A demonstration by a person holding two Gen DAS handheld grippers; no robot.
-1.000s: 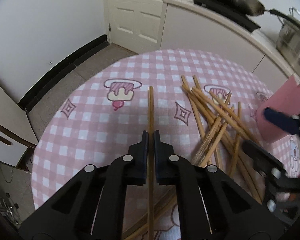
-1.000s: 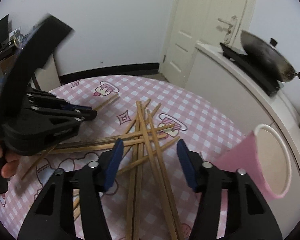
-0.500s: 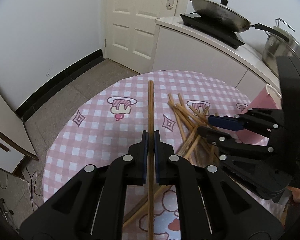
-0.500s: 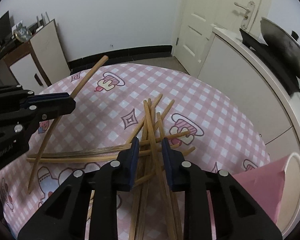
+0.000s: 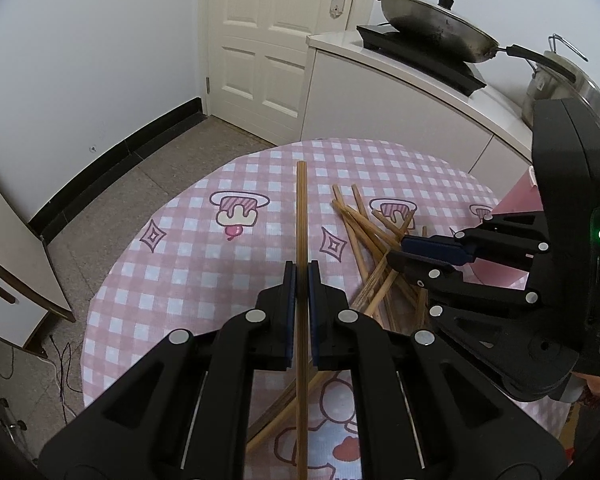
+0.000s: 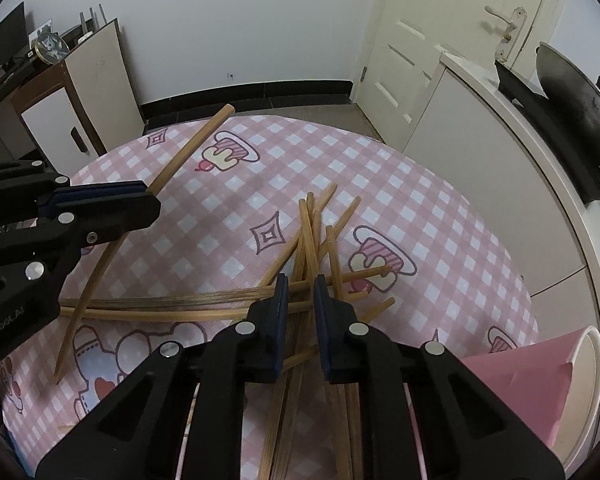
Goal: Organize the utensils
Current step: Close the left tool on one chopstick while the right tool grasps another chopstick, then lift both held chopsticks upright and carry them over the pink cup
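While my right hand-held gripper (image 6: 300,300) is closing around crossed chopsticks in the pile (image 6: 312,248) on the counter (image 6: 440,208), I'm risking pinching several; my left hand-held gripper (image 5: 301,280) is clamping one chopstick (image 5: 301,208) aloft.

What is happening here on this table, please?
A person is sorting wooden chopsticks with a gripper in each hand. The left gripper is shut on one chopstick and holds it above the pink checked tablecloth. The right gripper is closing over the loose pile of chopsticks, with one or two between its jaws. A pink cup lies on its side nearby.
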